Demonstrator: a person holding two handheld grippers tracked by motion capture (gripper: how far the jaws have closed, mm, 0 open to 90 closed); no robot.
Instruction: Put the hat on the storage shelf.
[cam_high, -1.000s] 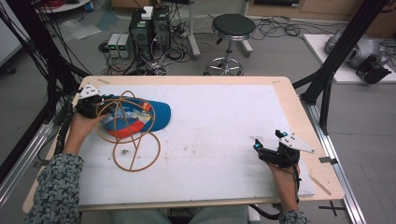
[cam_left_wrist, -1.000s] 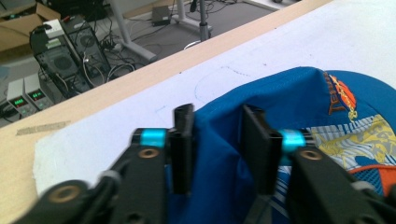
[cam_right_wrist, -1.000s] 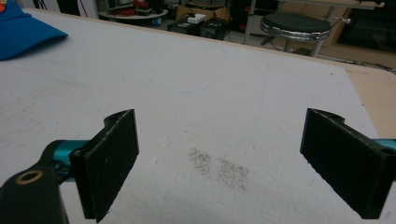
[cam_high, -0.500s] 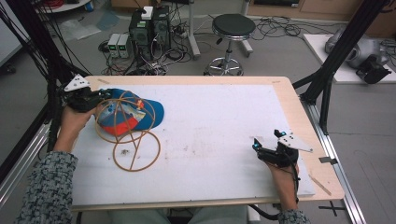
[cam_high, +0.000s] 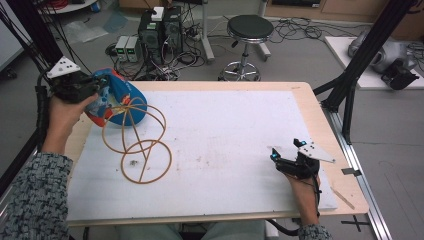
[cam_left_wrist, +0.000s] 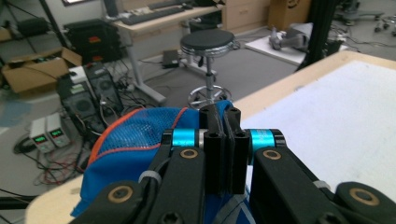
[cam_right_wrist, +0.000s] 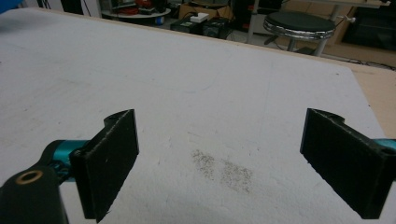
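The left tongs (cam_high: 97, 90) are pinching a blue mesh cap (cam_high: 120, 97) with orange trim, holding it up off the tabletop (cam_high: 230, 135) at the far-left corner. In the left gripper view the two black jaws are pressed flat together with blue fabric (cam_left_wrist: 140, 135) bunched right behind and under them, so the grip seems to be on a fold of cloth at the cap's edge. From the cap hangs a tan cord (cam_high: 140, 145) in wide loops — the upper loops stand in the air, the lowest one lies on the white surface just below and in front of the cap.

Judging by its look, the cap is light and soft: mesh and thin cloth that collapses under a pinch and offers no firm shape. The brim or a seam is likely the best place to hold, since those are stiffer than the mesh and less apt to slip out. The cord looks springy, keeping round coils instead of falling limp — it may drag or snag as the cap moves.

The right tongs (cam_high: 289, 155) rest near the right front of the tabletop, well apart from cap and cord. In the right gripper view they (cam_right_wrist: 219, 163) stand spread wide over bare, faintly smudged white surface, holding nothing.
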